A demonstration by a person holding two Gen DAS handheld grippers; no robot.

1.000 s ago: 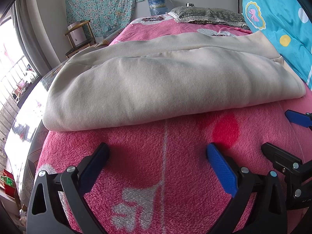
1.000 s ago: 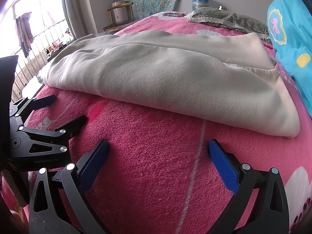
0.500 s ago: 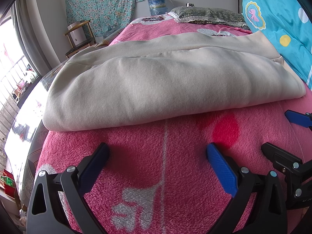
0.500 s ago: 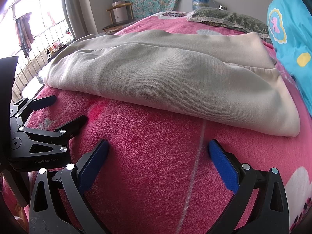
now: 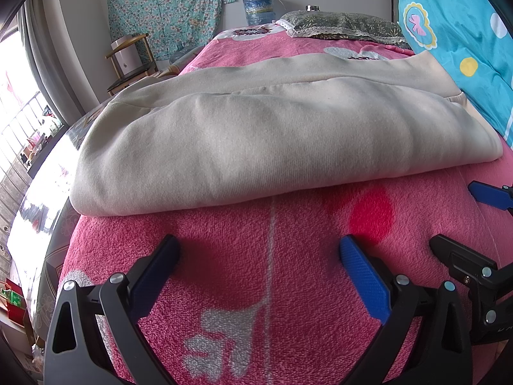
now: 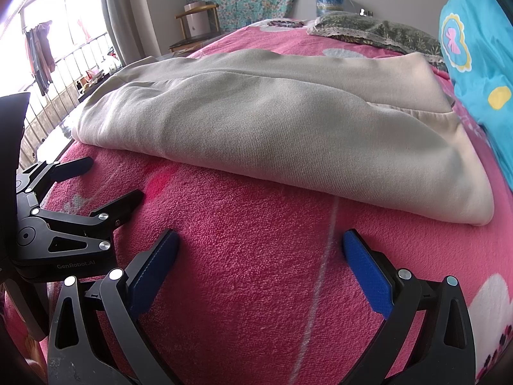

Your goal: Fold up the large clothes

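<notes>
A large cream garment lies folded in a long thick bundle across the pink bed blanket; it also fills the middle of the right wrist view. My left gripper hovers open just short of the garment's near fold, nothing between its blue pads. My right gripper is open too, short of the same near edge, closer to the garment's right end. The right gripper's fingers show at the right edge of the left wrist view, and the left gripper shows at the left of the right wrist view.
A blue patterned quilt is heaped against the garment's right side. A dark floral pillow lies at the bed's far end, with a water bottle behind. A wooden chair stands left of the bed, near a bright window.
</notes>
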